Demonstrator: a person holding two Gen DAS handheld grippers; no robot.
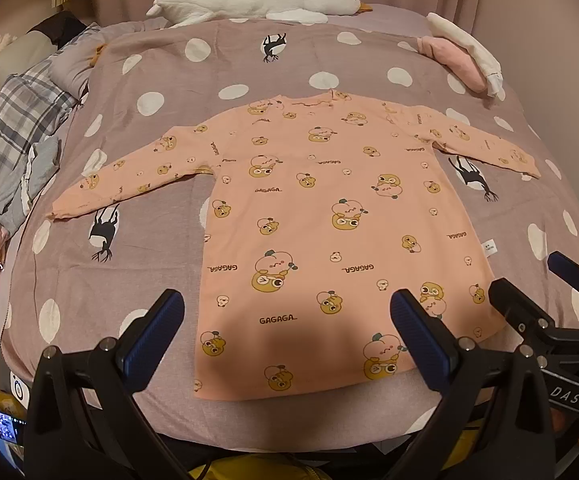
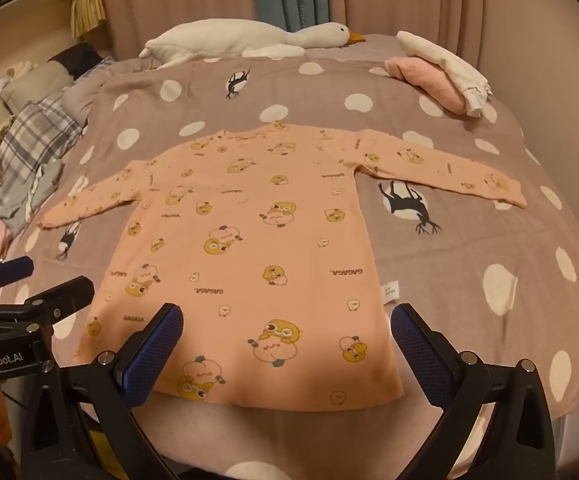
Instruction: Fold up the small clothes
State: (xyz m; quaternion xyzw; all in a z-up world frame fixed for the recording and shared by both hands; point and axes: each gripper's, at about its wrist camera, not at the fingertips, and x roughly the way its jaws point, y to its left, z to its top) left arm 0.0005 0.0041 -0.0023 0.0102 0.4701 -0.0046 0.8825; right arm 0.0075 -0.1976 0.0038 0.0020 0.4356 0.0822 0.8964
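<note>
A small peach long-sleeved shirt [image 1: 313, 216] [image 2: 249, 240] with cartoon prints lies flat on the bed, both sleeves spread out, its hem toward me. My left gripper [image 1: 287, 314] hovers open above the hem's left half, nothing between its blue-padded fingers. In the right wrist view my right gripper [image 2: 287, 326] is open over the hem's right half, also holding nothing. Each gripper shows in the other's view: the right gripper [image 1: 529, 280] at the right edge, the left gripper [image 2: 45, 276] at the left edge.
The bed is covered by a mauve polka-dot duvet [image 1: 161, 240]. A white goose plush [image 1: 249, 2] lies along the far edge. Folded pink and white clothes [image 1: 465, 56] sit at the far right. Plaid bedding and pillows [image 1: 21, 120] pile up on the left.
</note>
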